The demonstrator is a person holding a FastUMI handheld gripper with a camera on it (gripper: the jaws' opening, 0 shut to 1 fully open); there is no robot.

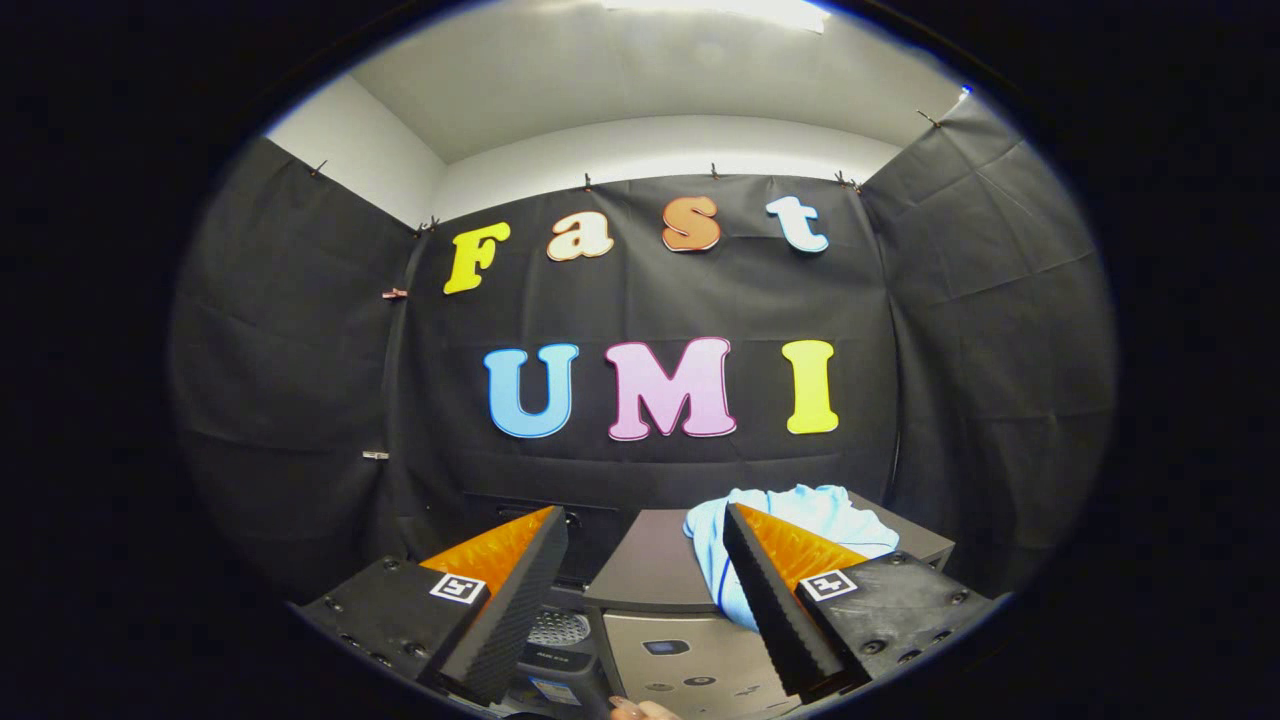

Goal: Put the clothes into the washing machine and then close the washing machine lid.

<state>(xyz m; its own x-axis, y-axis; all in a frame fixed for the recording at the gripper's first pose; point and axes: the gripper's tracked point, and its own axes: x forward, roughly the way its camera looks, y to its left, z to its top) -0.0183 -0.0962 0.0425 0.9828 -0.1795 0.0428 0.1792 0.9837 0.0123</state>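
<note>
The gripper (645, 520) is hovering with its jaws spread wide and nothing between the fingers (520, 590) but open air. It is pointing toward the back wall of the booth, above the washing machine (690, 650) and clear of it.

The washing machine is sitting low, just ahead of and below the fingertips. Its flat dark lid (650, 570) is showing in the gap between the two fingers, and below that lid the pale front panel with small buttons is facing the camera. Whether the lid is lying down or propped is hard to tell from this angle. To the left of the panel, under the left finger, a perforated metal surface (558, 628) is peeking out, looking like the drum, though too little of it is visible to be sure.

The clothes (810, 520), a pale blue bundle, are lying crumpled on top of the machine toward its right rear corner. The bundle is draping forward over the top's front edge, and the right finger is crossing in front of part of it. The fingers are not touching the fabric.

At the very bottom, below the machine's panel, a fingertip of a person's hand (640, 708) is just creeping in.

Behind it all, black cloth (300, 380) is hanging on the booth's walls, pinned up with small clips.
</note>
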